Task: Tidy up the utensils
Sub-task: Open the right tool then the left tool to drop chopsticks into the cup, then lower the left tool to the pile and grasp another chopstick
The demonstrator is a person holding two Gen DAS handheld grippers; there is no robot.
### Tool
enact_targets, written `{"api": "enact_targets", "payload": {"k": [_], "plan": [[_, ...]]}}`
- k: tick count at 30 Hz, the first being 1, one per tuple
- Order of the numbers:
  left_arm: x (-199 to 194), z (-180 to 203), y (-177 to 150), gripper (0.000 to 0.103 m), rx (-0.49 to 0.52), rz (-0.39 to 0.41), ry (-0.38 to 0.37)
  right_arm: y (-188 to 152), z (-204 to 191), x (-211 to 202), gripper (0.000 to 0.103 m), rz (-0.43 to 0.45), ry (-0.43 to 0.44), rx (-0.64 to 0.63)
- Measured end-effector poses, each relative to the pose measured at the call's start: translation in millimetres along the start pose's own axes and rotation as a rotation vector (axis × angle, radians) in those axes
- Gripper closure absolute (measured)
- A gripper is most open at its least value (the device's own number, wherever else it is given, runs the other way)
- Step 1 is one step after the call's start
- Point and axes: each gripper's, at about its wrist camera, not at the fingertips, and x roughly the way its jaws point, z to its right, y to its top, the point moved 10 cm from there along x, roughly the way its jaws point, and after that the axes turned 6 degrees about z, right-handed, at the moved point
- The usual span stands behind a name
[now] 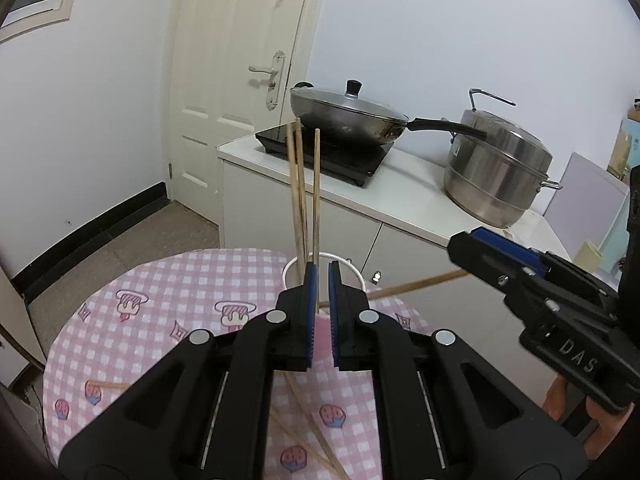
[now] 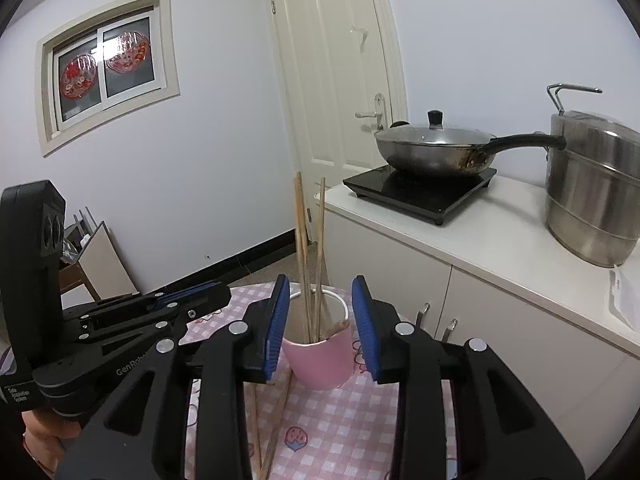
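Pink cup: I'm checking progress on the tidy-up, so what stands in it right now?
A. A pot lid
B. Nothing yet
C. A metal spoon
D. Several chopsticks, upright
D: the right wrist view shows the pink cup with several chopsticks rising upright out of it, while others still lie on the tablecloth.

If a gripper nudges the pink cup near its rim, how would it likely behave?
The pink cup looks small and light, and the tall chopsticks stand well above its rim, so it may tip. The checked tablecloth might limit sliding.
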Motion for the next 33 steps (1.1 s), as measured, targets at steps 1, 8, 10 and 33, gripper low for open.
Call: {"api": "enact_targets", "payload": {"k": [1,8,10,33], "plan": [[-6.2,-2.0,-1.2,0.096,-0.002,0.003,0.011,0.2,-1.6,-4.3,0.072,0.004,0.001,-0.003],[-42.8,-11.4,-12.5,0.096,-0.002,0.026,0.058,-1.7,-9.4,-33.3,0.069,0.039,-0.006,-0.017],[-54.0,-15.0,-14.9,0.096,0.001,0.039,0.072,-3.9,-12.2,-40.9,0.068,0.045,-0.005,-0.021],[-100.0,-81.9,-94.7,0.034,-0.090,-0.041,0.181,-94.2,-49.8,-38.3,0.063,-0.091,0.031,-0.039]]}}
